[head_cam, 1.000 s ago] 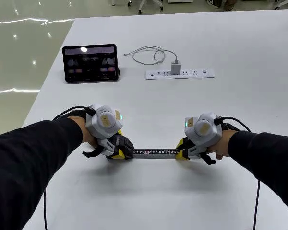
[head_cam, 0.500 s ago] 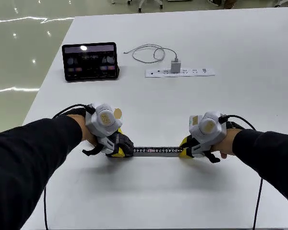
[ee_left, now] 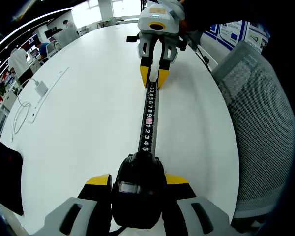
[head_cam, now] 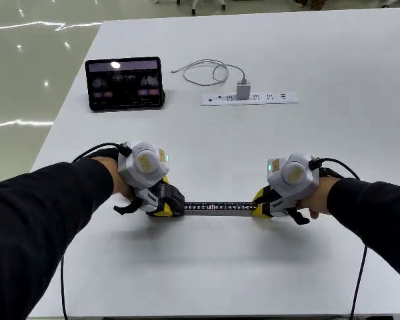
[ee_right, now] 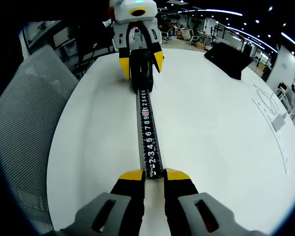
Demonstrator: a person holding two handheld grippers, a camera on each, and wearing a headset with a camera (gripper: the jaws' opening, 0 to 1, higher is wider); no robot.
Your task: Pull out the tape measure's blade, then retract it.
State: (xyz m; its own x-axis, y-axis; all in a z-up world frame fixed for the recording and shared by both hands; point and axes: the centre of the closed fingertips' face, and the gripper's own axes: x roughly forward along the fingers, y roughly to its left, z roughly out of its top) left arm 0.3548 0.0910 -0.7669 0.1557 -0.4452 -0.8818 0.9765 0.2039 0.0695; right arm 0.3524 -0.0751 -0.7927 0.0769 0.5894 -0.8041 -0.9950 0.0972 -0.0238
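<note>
A black tape measure case point(ee_left: 137, 189) sits between the yellow-tipped jaws of my left gripper point(ee_left: 137, 181), which is shut on it near the table's front edge point(head_cam: 165, 202). Its numbered blade point(head_cam: 219, 209) runs flat along the white table to my right gripper point(head_cam: 260, 208), whose jaws are shut on the blade's end point(ee_right: 152, 173). In the left gripper view the blade point(ee_left: 148, 115) stretches away to the right gripper point(ee_left: 154, 79). In the right gripper view the blade point(ee_right: 146, 132) leads back to the case point(ee_right: 140, 69) in the left gripper.
A dark tablet point(head_cam: 125, 83) stands at the far left of the white table point(head_cam: 213, 273). A white power strip point(head_cam: 250, 99) with a plugged charger point(head_cam: 243, 89) and coiled cable point(head_cam: 203, 72) lies at the back. Grey mesh chair point(ee_left: 265, 137) sits beside the table.
My right gripper has moved to the right with the blade's end, drawing more blade out of the case. The left gripper and the case have stayed in place.
</note>
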